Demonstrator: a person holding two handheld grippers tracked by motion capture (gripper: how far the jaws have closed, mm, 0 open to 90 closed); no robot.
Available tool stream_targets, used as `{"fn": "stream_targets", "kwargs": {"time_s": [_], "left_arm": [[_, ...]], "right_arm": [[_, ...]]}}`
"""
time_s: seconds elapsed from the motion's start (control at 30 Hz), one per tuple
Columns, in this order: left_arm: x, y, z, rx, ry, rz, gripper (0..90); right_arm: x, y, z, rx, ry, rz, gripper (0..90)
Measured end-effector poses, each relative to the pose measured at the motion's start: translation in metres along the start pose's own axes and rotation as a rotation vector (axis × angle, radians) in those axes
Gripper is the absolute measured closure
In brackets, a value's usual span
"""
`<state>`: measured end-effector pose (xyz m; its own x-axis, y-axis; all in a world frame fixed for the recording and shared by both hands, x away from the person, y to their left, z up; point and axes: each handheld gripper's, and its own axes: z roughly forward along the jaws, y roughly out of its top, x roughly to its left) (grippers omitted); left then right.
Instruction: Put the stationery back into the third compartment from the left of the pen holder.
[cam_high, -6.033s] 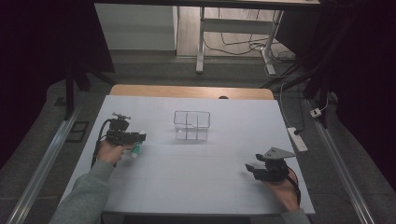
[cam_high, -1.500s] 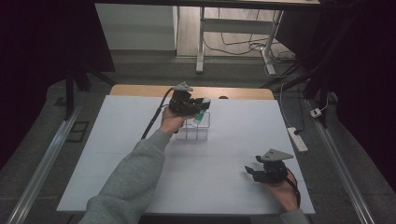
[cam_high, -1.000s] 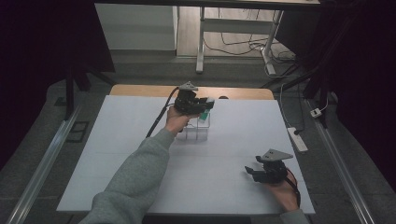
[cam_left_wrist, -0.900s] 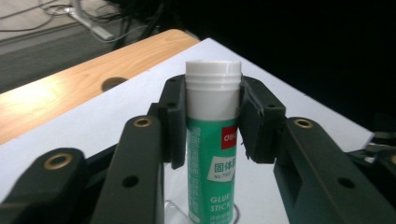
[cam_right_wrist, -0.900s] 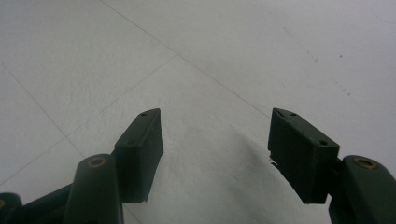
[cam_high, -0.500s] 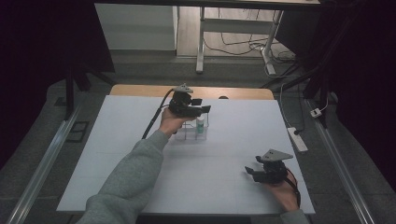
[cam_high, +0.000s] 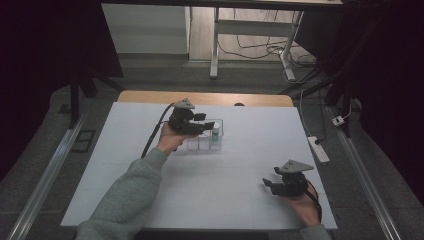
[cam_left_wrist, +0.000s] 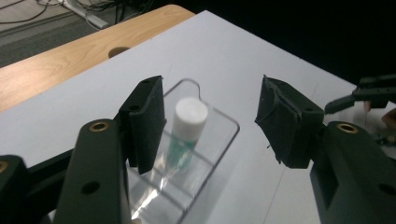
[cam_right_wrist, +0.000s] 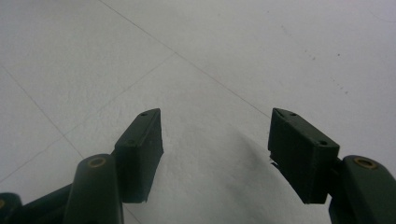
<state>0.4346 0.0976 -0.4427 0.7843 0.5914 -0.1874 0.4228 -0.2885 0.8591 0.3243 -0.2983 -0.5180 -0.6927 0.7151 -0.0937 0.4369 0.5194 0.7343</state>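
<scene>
Now the small vial (cam_left_wrist: 189, 130), white cap over a teal body, stands upright in an end compartment of the clear divided tray (cam_left_wrist: 219, 140) near the far edge of the white table (cam_high: 225, 200). The placement appears done: the vial sits inside the tray walls with nothing pressing on it. The left gripper (cam_left_wrist: 210, 121) hovers just above the tray; its jaws have just been opening and now stand apart, the vial showing between them in the left gripper view but clear of both pads. In the high view the vial (cam_high: 215, 134) sits at the right end of the tray (cam_high: 221, 145), just beside the left gripper (cam_high: 205, 122). The right gripper (cam_high: 267, 182) rests low near the front right of the table, jaws apart with nothing between them, bare table beneath. Judged remaining: draw the left gripper clear without tipping the vial. The other compartments look empty, though the clear plastic makes this hard to confirm.
</scene>
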Motion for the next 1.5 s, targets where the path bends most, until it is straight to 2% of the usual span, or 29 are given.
{"fn": "stream_targets", "kwargs": {"time_s": [0.27, 0.5, 0.73, 0.9, 1.07, 1.3, 1.37, 1.5], "left_arm": [[-0.001, -0.023, -0.027, -0.010, 0.027, 0.004, 41.6], [-0.004, -0.043, -0.052, 0.011, 0.054, 0.018, 41.4], [-0.006, -0.065, -0.079, 0.019, 0.068, -0.014, 41.4], [-0.009, -0.084, -0.095, 0.040, 0.108, -0.006, 40.9], [-0.013, -0.106, -0.105, 0.056, 0.118, -0.018, 40.3], [-0.019, -0.135, -0.114, 0.109, 0.150, 0.000, 39.3], [-0.021, -0.141, -0.116, 0.125, 0.169, 0.012, 39.2], [-0.023, -0.151, -0.123, 0.129, 0.173, 0.002, 38.6]], "right_arm": [[0.000, 0.000, 0.000, 0.002, 0.003, -0.002, 34.9], [0.000, 0.000, 0.000, 0.001, 0.002, -0.002, 35.0], [0.000, 0.000, -0.001, -0.001, 0.001, -0.001, 35.0], [0.001, 0.000, -0.001, -0.002, 0.001, -0.003, 35.0], [0.001, 0.000, -0.001, -0.006, 0.003, -0.003, 35.0], [0.001, 0.000, -0.002, -0.008, 0.005, -0.003, 34.9], [0.001, 0.000, -0.002, -0.008, 0.005, -0.003, 34.9], [0.002, 0.000, -0.002, -0.006, 0.004, -0.006, 34.9]]}}
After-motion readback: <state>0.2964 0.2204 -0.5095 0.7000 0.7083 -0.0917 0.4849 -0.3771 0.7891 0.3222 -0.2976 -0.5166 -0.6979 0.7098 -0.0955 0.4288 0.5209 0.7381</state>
